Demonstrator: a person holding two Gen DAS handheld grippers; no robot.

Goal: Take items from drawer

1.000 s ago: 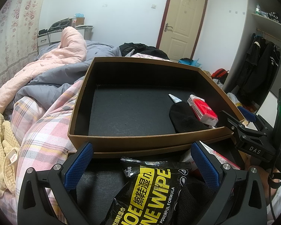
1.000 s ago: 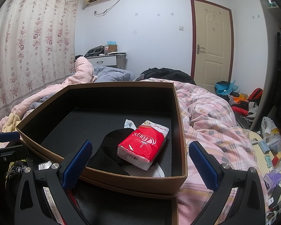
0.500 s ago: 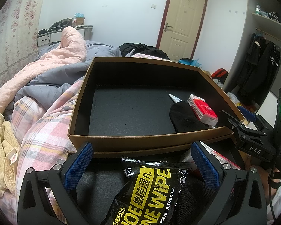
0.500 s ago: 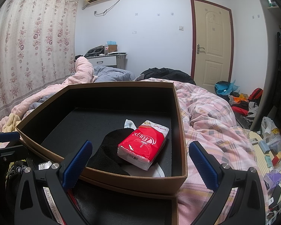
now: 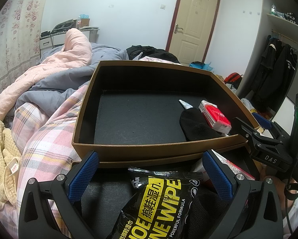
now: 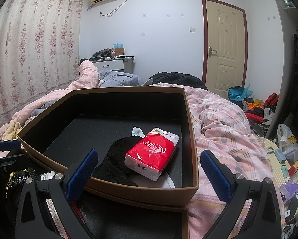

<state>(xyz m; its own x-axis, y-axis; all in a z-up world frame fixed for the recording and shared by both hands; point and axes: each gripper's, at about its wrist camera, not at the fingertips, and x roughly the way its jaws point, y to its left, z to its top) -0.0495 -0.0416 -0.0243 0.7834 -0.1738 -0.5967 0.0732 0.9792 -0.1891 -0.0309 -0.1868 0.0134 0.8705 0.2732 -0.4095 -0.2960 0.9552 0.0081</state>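
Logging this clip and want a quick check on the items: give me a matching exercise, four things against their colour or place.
Things:
1. tissue pack
2. sock
3. shoe wipes pack
4. small tube

Descriptions:
A. black and yellow, in the lower tray below the left gripper
B. red and white, lying partly on black fabric
C. white, poking out behind the sock
D. black, in the brown box

Pairs: 1-B, 2-D, 3-A, 4-C

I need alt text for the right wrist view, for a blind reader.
The open right gripper hovers before a brown box on a bed, holding a red tissue pack lying on a black sock.
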